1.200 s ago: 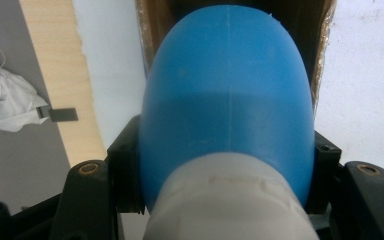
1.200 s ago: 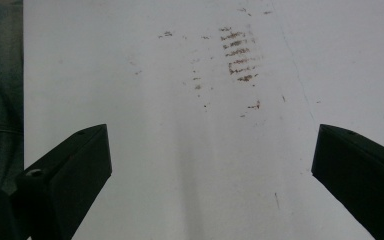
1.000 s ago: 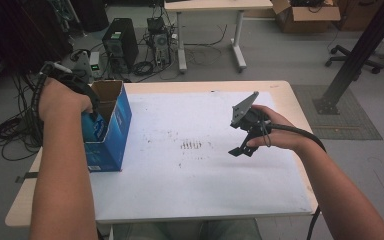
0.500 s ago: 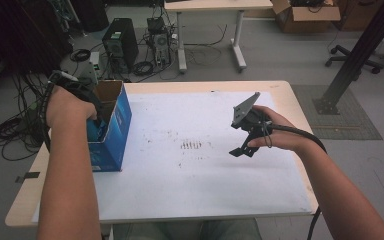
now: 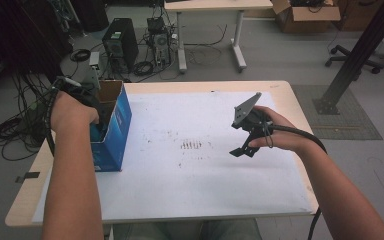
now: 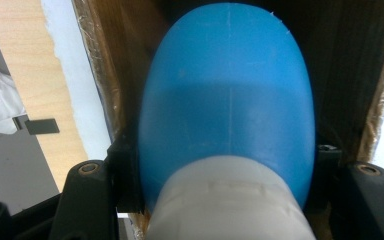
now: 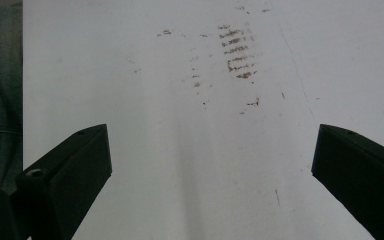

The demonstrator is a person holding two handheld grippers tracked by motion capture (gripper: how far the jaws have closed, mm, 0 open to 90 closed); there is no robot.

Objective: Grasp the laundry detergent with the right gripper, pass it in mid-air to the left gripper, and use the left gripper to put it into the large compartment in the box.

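- The left hand-held gripper (image 6: 227,200) is clamped on a blue plastic bottle (image 6: 227,100) with a white cap (image 6: 227,200), its black jaws pressed against the bottle's two sides just above the cap.
- The bottle hangs within the open top of a blue cardboard box (image 5: 114,131), whose brown inner walls rise on both sides in the left gripper view; the box bottom is lost in shadow behind the bottle.
- From the high view the left hand (image 5: 72,111) covers the gripper at the box mouth, so the bottle itself cannot be made out there.
- The box stands near the left edge of the worktop (image 5: 280,90), on a white sheet (image 5: 190,190) marked with brown smudges (image 5: 191,145).
- The right hand-held gripper (image 5: 244,150) hangs above the sheet, well apart from the box, jaws spread wide with nothing between them.
- The right gripper view cuts off both jaw tips at the lower frame edge.
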